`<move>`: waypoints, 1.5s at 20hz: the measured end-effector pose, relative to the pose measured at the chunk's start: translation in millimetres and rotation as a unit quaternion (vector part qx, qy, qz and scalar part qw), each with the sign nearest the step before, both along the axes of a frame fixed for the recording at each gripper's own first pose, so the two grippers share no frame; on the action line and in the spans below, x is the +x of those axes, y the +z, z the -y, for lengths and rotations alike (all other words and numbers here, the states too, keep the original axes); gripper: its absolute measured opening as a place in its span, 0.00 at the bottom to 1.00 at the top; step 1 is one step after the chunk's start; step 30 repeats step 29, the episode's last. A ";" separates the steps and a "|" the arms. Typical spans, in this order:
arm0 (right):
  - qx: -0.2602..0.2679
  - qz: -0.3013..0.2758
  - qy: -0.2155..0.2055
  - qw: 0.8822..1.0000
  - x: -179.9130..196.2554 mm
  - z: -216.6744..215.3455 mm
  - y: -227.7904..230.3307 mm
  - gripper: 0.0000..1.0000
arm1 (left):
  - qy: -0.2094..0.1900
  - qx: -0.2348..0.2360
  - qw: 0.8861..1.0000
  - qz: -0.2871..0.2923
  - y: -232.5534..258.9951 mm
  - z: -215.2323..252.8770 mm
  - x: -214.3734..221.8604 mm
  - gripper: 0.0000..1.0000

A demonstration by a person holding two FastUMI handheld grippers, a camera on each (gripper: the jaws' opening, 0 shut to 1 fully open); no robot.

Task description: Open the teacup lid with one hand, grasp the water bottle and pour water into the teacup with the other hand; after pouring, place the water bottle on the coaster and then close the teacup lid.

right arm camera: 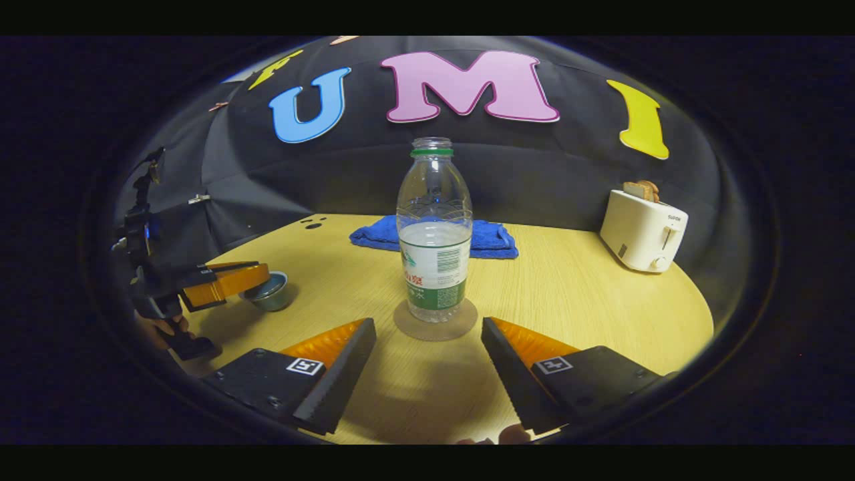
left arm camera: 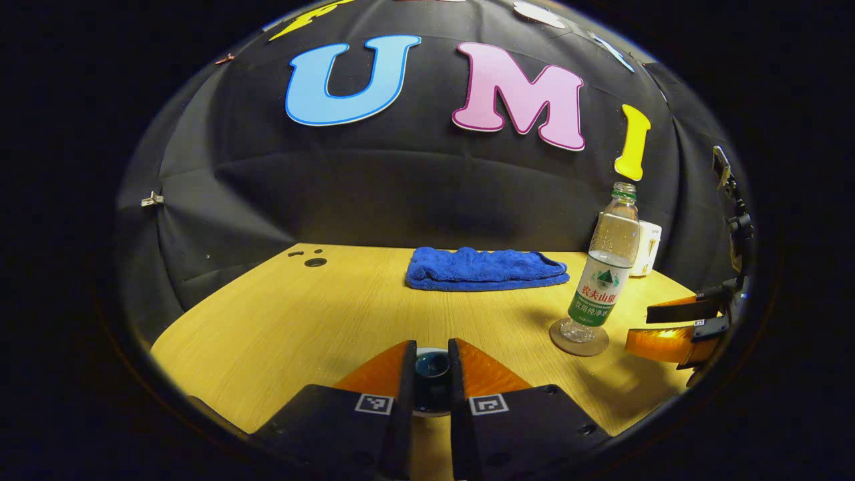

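Bottle: the water bottle (right arm camera: pixel 434 234) stands upright on the coaster (right arm camera: pixel 435 321), uncapped.
Right gripper (right arm camera: pixel 427 364): fingers apart, just before the coaster.
Left gripper (left arm camera: pixel 431 381): fingers close around the teacup lid (left arm camera: pixel 431 366) (contact unclear).
Advice: lower the lid level onto the teacup (right arm camera: pixel 269 292), left of the coaster.

A light wooden table (right arm camera: pixel 588 294) is enclosed by a black cloth wall (right arm camera: pixel 548 174); a blue towel (left arm camera: pixel 484 268) is laid along its far edge.

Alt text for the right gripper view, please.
An uncapped water bottle stands on a round coaster on a wooden table, with the open right gripper just short of it. Behind lie a blue towel and a toaster.
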State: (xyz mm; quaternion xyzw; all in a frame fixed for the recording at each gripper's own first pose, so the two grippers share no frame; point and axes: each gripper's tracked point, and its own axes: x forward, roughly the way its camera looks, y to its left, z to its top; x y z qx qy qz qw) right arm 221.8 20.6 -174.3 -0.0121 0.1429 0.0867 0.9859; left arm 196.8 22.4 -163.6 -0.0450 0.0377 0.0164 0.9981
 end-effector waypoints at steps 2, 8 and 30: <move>-0.001 0.001 -0.001 1.000 0.2 1.6 -1.1 0.96 | 0.001 0.006 1.000 0.001 -0.3 0.0 0.8 0.25; 0.011 -0.001 -0.020 1.000 -2.8 7.5 4.4 0.98 | 0.004 0.002 1.000 0.014 12.9 -0.3 -5.7 0.39; 0.007 0.082 -0.103 0.991 -156.2 80.6 195.4 0.99 | 0.032 -0.020 0.995 0.097 233.7 18.2 -189.3 0.95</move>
